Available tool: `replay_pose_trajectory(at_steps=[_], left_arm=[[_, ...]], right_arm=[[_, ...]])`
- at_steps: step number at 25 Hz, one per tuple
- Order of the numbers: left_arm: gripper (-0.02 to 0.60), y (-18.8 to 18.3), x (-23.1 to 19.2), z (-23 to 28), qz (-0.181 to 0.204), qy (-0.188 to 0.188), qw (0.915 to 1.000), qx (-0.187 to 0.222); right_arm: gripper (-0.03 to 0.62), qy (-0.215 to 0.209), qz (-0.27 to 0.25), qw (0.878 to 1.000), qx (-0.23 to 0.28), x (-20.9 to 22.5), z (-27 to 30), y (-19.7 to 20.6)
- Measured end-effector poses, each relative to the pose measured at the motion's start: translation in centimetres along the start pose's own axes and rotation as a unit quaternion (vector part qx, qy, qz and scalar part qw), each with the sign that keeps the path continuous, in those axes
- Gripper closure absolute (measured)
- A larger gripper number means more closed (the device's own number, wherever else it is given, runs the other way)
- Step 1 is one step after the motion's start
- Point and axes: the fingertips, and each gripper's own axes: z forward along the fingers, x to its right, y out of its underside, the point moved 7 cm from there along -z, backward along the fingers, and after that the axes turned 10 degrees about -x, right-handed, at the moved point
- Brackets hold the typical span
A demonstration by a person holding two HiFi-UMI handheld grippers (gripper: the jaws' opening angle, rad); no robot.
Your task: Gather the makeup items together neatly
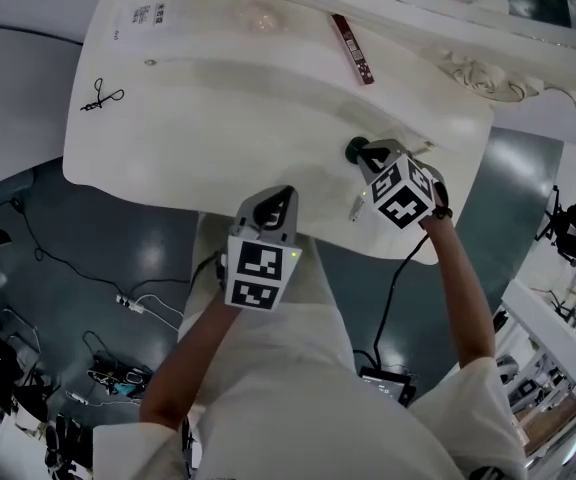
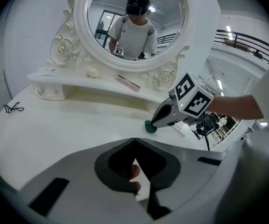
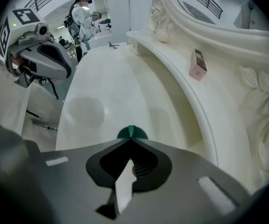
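Left hand-held gripper [image 1: 286, 192]; right hand-held gripper [image 1: 365, 156] on green item [image 2: 150, 127]; label [image 1: 148, 16] illegible

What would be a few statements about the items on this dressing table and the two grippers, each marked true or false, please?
1. The right gripper has its jaws closed on the green round item. True.
2. The eyelash curler lies right beside the green round item. False: it lies at the table's far left end, well apart from it.
3. The pink box lies on the raised shelf. True.
4. The left gripper holds the pink box. False: its jaws are shut with nothing between them.
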Motion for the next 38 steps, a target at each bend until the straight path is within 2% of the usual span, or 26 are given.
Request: replay_pose_trajectory(at_steps=[10,18,28,38], left_arm=[[0.586,0.1,-0.7,-1.0,0.019,0.007,0.9998,-0.006],[0.586,0.7,-0.7,-0.8,0.040,0.029,0.9985,-0.024],[0.586,1.2,-0.3,-0.5,0.060,0.046,0.9964,-0.037],[0.586,2.6,0.0,-0.5,0.071,0.055,0.9947,-0.050]], right_arm=[[0.589,-0.015,-0.002,1.000,0.013,-2.8,-1.9,-0.6],[0.589,-0.023,0.005,1.000,0.010,-5.0,-2.8,-0.7],[0.589,-0.039,0.013,0.999,0.000,-7.9,-1.5,0.4],[0.589,-0.029,0.006,0.999,-0.016,-9.2,0.0,1.3]])
